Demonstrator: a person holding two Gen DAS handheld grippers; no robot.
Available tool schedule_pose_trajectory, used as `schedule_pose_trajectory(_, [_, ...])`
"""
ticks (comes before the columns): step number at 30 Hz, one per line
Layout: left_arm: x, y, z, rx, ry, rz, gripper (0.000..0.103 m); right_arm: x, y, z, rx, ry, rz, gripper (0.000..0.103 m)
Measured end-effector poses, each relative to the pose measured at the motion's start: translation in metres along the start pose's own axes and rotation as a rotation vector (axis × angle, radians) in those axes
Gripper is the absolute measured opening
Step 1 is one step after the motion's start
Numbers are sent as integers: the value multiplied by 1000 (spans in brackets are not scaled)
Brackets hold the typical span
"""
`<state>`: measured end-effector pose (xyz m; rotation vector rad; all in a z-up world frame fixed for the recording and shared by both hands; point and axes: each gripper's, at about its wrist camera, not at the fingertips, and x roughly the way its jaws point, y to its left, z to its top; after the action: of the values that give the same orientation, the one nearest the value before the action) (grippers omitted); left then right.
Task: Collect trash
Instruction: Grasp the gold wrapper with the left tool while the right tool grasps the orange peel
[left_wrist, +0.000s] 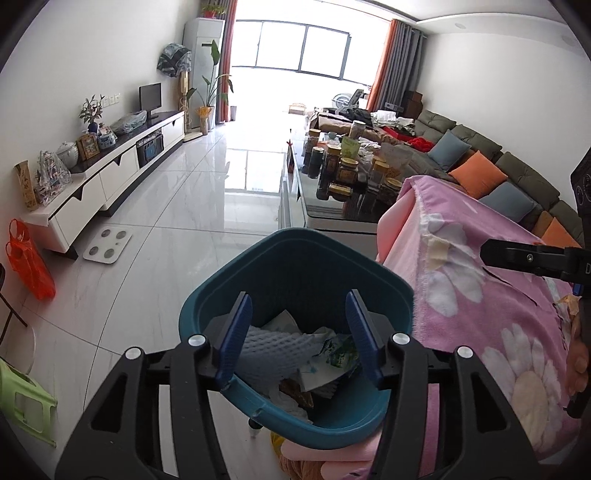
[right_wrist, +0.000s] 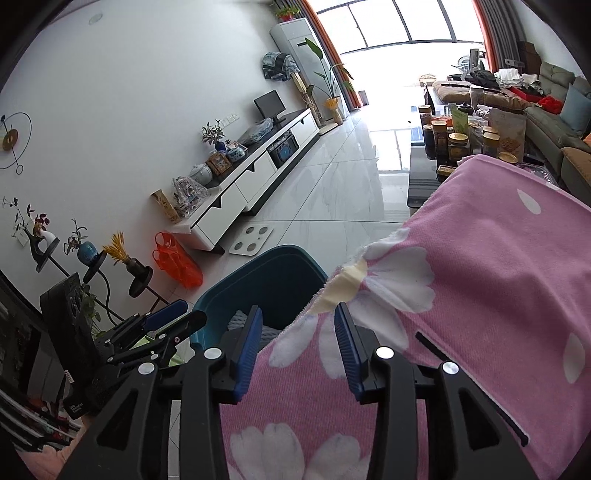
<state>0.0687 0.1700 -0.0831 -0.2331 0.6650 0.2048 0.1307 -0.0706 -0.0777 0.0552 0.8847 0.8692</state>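
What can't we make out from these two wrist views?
- Bottom of the teal bin, left wrist view: the foam net, crumpled wrappers and the left tongs cover it.
- Most of the bin, right wrist view: the pink floral cloth and right tongs hide it.
- What lies under the cloth: covered in both views.
- Jar labels on the coffee table: too small.

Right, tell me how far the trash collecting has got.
Done: the teal plastic bin already holds white foam netting and crumpled wrappers. In hand: nothing; the left gripper hangs open over the bin, and the right gripper is open above the pink flowered blanket. Left: no loose trash shows on the blanket.
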Motion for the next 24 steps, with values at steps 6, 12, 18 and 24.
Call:
schedule_pose_trajectory(6, [-36, -53, 7, 119, -73, -129, 58, -57, -20, -10, 13, -83, -22, 39])
schedule_pose_trajectory(12, [-56, -133, 2, 262, -82, -298, 58, -116, -57, -24, 53, -167, -103, 39])
schedule_pose_trajectory(18, [-59, -214, -17, 372, -41, -455, 59, -171, -103, -46, 130, -234, -208, 39])
schedule_pose_trajectory(24, [-43, -276, -33, 438, 30, -557, 59, -210, -153, -71, 223, -272, -306, 39])
